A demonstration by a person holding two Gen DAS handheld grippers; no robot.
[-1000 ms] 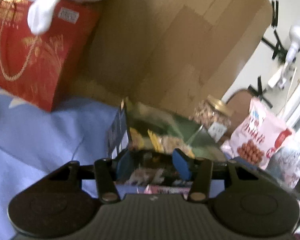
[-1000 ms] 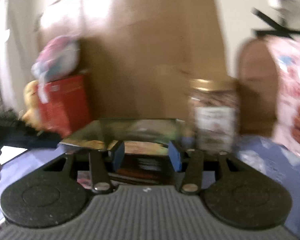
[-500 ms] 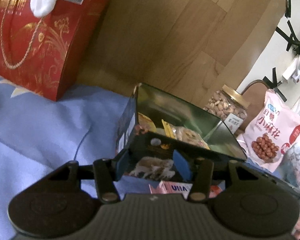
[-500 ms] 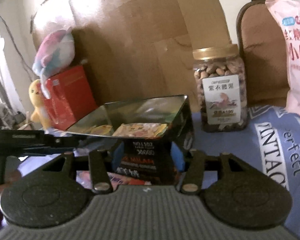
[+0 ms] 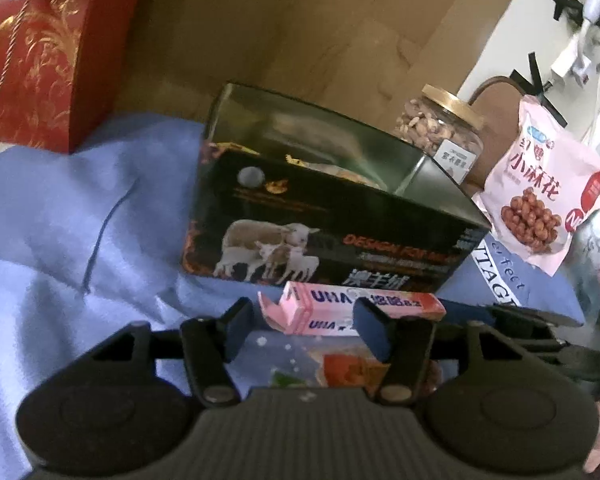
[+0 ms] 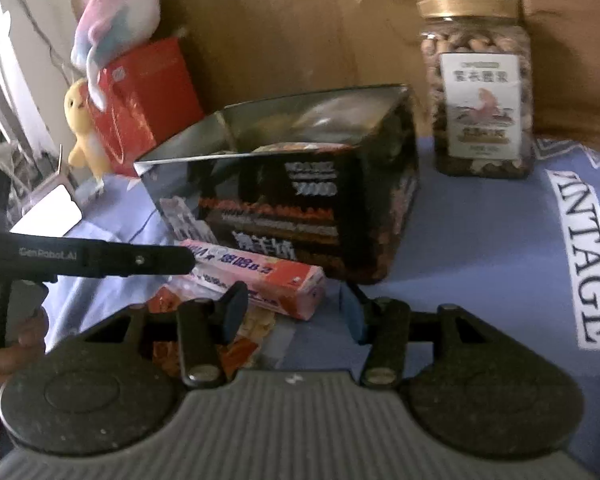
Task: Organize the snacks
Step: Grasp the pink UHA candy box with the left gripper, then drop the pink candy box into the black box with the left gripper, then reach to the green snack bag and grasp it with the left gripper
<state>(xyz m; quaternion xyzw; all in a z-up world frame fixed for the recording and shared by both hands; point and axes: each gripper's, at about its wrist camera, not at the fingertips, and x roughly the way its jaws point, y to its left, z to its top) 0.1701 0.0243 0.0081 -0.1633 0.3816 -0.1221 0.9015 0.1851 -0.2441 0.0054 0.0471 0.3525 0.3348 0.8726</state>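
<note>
On the blue cloth (image 5: 60,216), a pink candy box (image 5: 360,308) is seen before the black tin (image 5: 332,224). Both the left gripper (image 5: 306,328) and right gripper (image 6: 296,312) are held open, with nothing grasped.

Black tin (image 5: 332,236): "DESIGN FOR" in orange, centre of left wrist view
Pink candy box (image 5: 360,308): "UHA", lower centre
Blue cloth (image 6: 588,256): "VINTAGE", right of right wrist view
Left gripper arm (image 6: 92,258): "GenRobot.AI", left edge
Pink snack bag (image 5: 540,192): "小麻花", right side
</note>
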